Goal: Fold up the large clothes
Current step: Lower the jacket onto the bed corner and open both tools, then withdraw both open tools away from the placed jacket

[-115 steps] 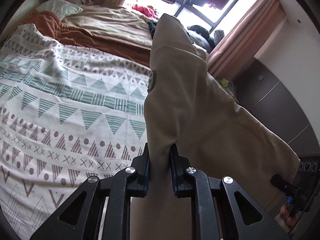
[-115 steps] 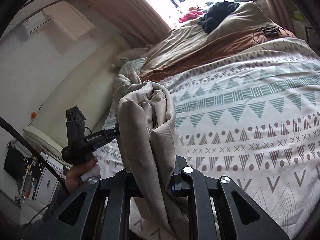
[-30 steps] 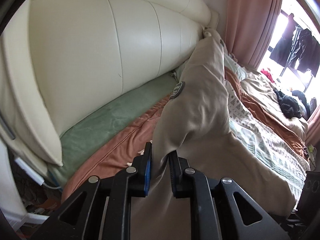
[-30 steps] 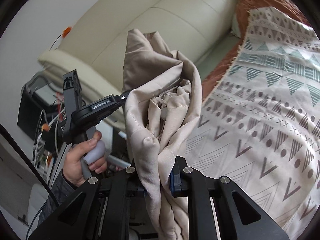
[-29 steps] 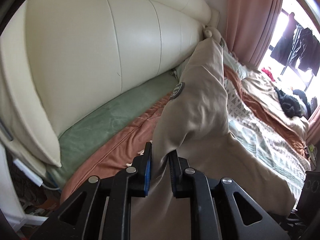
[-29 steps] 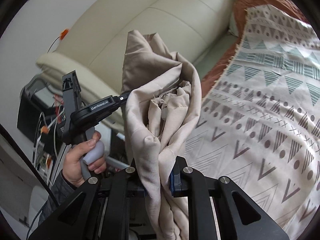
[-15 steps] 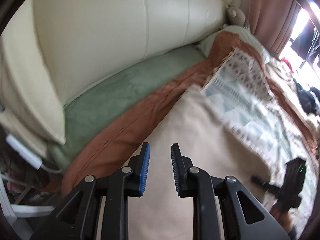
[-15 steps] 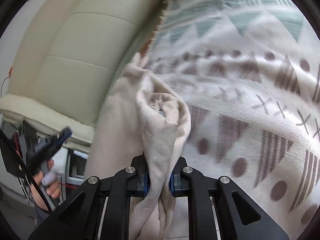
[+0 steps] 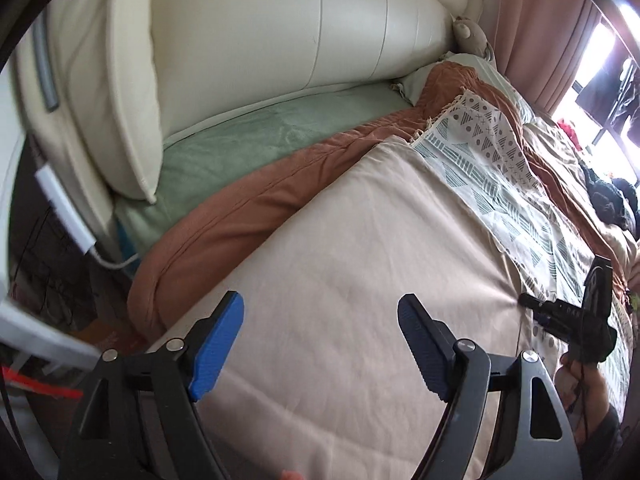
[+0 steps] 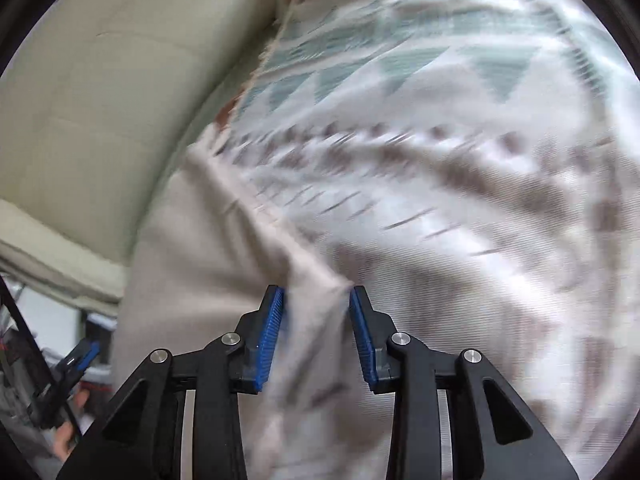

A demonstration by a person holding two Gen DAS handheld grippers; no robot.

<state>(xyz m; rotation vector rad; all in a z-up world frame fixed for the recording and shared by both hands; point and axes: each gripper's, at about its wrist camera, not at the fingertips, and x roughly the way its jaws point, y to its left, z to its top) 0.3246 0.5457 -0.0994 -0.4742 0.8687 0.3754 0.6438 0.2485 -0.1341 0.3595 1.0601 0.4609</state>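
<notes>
A large beige garment (image 9: 360, 240) lies spread flat on the bed, near the headboard end. In the left wrist view my left gripper (image 9: 320, 304) hovers over it. Its jaws are wide and opening, with nothing between the blue pads. At the right edge of that view a hand holds my right gripper (image 9: 528, 300) at the garment's far corner. The right wrist view is blurred. There my right gripper (image 10: 317, 294) has its jaws opening, and a fold of the beige garment (image 10: 192, 240) sits loose between the pads. My left gripper (image 10: 80, 356) shows small at the lower left.
The garment rests on a patterned white, teal and brown bedspread (image 9: 500, 184) over a rust-brown blanket (image 9: 260, 196) and a green sheet (image 9: 248, 140). A cream padded headboard (image 9: 280, 32) stands behind. Dark clothes (image 9: 608, 200) are piled far down the bed, near a pink curtain (image 9: 540, 40).
Both grippers came down and laid the hanging garment flat on the bed. The left let go and spread wide. The right jaws have parted around the cloth.
</notes>
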